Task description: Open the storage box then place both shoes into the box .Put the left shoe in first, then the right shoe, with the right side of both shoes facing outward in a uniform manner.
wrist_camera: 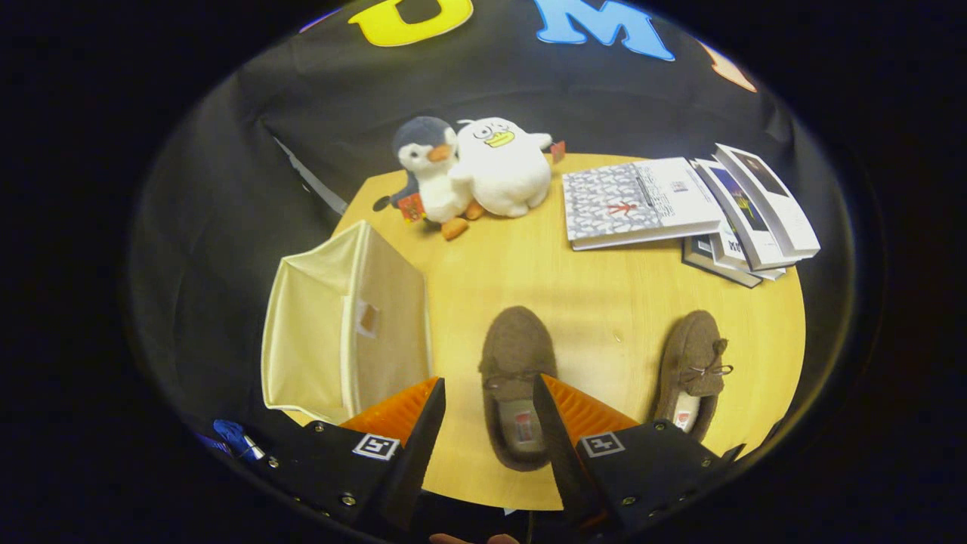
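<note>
Two brown moccasin slippers lie on the round wooden table (604, 279), toes pointing away from me. The left shoe (517, 363) sits just ahead of and partly between my fingers, its heel opening under the right finger. The right shoe (693, 370) lies further right, beyond the right finger, with a small bow on top. A cream fabric storage box (347, 325) stands on the table's left edge, ahead of my left finger; it is open and I see into its empty inside. My gripper (487, 400) is open above the table, holding nothing.
A penguin plush (427, 170) and a white duck plush (502, 166) sit at the table's far side. A fanned pile of books (680, 204) lies at the far right. A fingertip shows at the bottom below the gripper.
</note>
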`<state>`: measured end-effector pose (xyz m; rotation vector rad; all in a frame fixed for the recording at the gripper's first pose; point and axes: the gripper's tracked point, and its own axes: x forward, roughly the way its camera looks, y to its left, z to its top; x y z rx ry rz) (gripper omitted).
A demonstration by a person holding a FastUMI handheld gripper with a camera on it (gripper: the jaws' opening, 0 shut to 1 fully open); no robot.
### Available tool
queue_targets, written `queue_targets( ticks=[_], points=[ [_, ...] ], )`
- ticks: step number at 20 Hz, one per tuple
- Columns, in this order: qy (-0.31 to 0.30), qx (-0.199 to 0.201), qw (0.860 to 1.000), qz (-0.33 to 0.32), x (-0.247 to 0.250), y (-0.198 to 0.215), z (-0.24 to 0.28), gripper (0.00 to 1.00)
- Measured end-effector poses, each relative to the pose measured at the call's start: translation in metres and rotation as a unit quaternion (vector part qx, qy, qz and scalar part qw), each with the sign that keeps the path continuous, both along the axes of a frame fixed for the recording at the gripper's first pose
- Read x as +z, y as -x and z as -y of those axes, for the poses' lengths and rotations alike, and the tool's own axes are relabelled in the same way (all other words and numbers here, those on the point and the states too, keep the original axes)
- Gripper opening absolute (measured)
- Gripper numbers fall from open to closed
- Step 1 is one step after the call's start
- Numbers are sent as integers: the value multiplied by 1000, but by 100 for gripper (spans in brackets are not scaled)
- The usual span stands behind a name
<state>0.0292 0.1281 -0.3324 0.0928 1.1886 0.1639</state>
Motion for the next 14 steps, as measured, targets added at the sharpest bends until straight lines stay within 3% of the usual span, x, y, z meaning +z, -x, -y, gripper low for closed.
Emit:
queue_targets(
  ticks=[7,14],
  points=[
    [6,-26,996,-88,-53,16,38,72],
    [30,14,989,-141,-97,11,41,72]
  ],
)
